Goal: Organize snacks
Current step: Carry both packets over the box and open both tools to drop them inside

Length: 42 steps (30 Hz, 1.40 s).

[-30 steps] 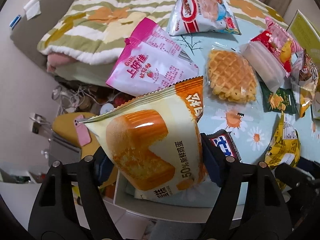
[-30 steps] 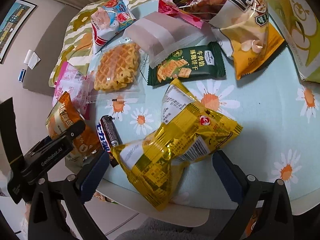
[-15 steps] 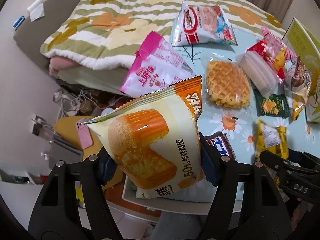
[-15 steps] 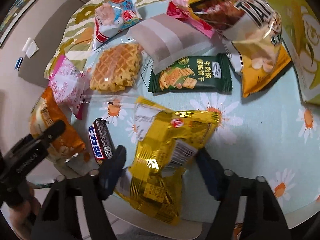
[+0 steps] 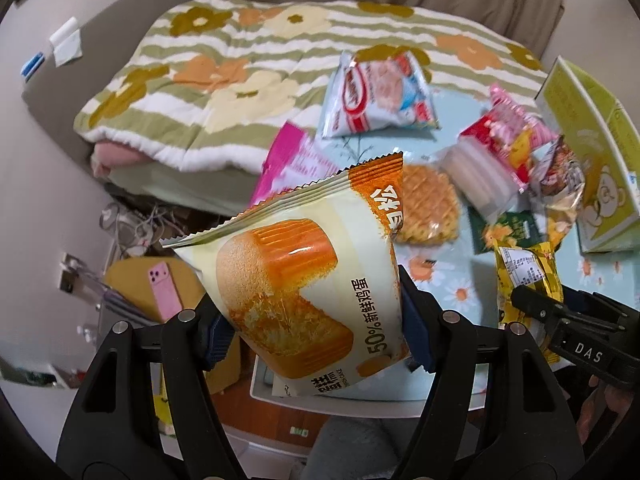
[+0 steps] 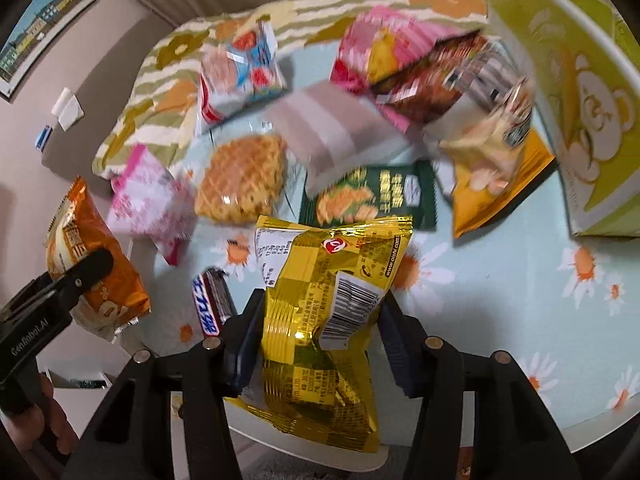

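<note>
Left gripper (image 5: 316, 332): pinching cake bag (image 5: 304, 276) across its lower half, bag clear of table (image 6: 500, 280), tilted, serrated seal uppermost.

Right gripper (image 6: 316, 340): jaws just been closing, now pressed into yellow bag (image 6: 332, 280) at mid-body, foil crumpled between the pads. Lower end of bag overhanging near table edge; upper end over the cloth, contact not discernible.

Handling, as judged:
- Both bags light, air-filled, soft; film glossy and probably slippery.
- Cake inside crushable; moderate squeeze only.
- Yellow foil creases readily; contents likely brittle.
- Best hold: across the body near mid-length, or on a flat end seal if slipping.

Surface: round white table under pale blue daisy-print cloth, crowded. Near the held bags: chocolate bar (image 6: 212, 304), waffle (image 6: 240, 180), green pack (image 6: 372, 196), pink bag (image 6: 148, 204), shrimp chips (image 5: 376, 96), further packets at far side, somewhat blurred. Green box (image 6: 580, 100) with bear print at right edge, possibly the destination.

Room: folded floral quilt (image 5: 240, 76) just beyond table, beige wall, framed picture (image 6: 44, 28), pink phone (image 5: 164, 288) on low yellow stool beside table.
</note>
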Available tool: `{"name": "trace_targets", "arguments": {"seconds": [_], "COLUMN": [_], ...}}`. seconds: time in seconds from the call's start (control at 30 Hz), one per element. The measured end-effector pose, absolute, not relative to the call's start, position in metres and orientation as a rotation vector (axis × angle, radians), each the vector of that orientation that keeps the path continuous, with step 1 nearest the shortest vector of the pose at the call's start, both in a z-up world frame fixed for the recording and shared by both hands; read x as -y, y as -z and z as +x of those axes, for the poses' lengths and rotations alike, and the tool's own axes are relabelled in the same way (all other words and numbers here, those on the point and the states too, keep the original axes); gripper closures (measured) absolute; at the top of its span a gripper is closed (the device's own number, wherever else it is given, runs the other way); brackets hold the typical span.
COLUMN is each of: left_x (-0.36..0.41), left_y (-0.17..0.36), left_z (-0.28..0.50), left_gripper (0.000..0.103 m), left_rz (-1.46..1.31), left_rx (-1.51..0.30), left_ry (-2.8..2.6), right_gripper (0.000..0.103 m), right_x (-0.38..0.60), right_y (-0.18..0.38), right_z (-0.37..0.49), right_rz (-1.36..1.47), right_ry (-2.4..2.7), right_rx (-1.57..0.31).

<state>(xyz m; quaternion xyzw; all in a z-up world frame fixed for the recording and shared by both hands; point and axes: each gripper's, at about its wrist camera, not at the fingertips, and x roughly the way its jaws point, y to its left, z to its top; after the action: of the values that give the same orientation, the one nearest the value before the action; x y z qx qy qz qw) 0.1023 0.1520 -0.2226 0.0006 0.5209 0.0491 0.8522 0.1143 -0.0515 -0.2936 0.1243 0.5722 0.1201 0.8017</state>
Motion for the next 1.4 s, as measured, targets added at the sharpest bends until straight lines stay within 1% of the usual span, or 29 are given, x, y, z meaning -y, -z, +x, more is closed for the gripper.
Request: {"name": "trace_targets", "arguments": {"seconds": [0.27,0.43,0.63,0.83,0.97,1.13,1.27,1.4], "left_x": [-0.132,-0.105,-0.054,0.015,0.074,0.144,0.192,0.228], "left_y": [0.175,0.142,0.104,0.082,0.077,0.082,0.09,0.107], "left_z": [0.116,0.135,0.155,0.175,0.192,0.217,0.239,0.26], "left_gripper": [0.036,0.036,0.036,0.036,0.036,0.036,0.036,0.036], "left_rz": [-0.006,0.003,0.043,0.039,0.015,-0.019,-0.032,-0.039], "left_rx": [-0.989,-0.915,-0.839,-0.799,-0.789,-0.806,-0.835,-0.908], "left_ry": [0.027,0.136,0.223,0.266,0.303,0.347,0.358,0.373], "right_gripper": [0.053,0.053,0.053,0.053,0.053,0.053,0.053,0.053], "right_x": [0.068,0.093,0.132,0.2,0.256,0.318,0.361,0.391], "right_y": [0.234,0.193,0.154,0.124,0.11,0.106,0.113,0.129], "right_z": [0.112,0.115,0.123,0.132,0.144,0.159,0.178,0.195], "right_rz": [0.282,0.302,0.299,0.288,0.264,0.263,0.281,0.323], "right_ry": [-0.218,-0.191,-0.188,-0.183,-0.174,-0.155,-0.148,-0.147], "right_rx": [-1.098,-1.009,-0.91,-0.836,-0.807,-0.803,-0.825,-0.851]}}
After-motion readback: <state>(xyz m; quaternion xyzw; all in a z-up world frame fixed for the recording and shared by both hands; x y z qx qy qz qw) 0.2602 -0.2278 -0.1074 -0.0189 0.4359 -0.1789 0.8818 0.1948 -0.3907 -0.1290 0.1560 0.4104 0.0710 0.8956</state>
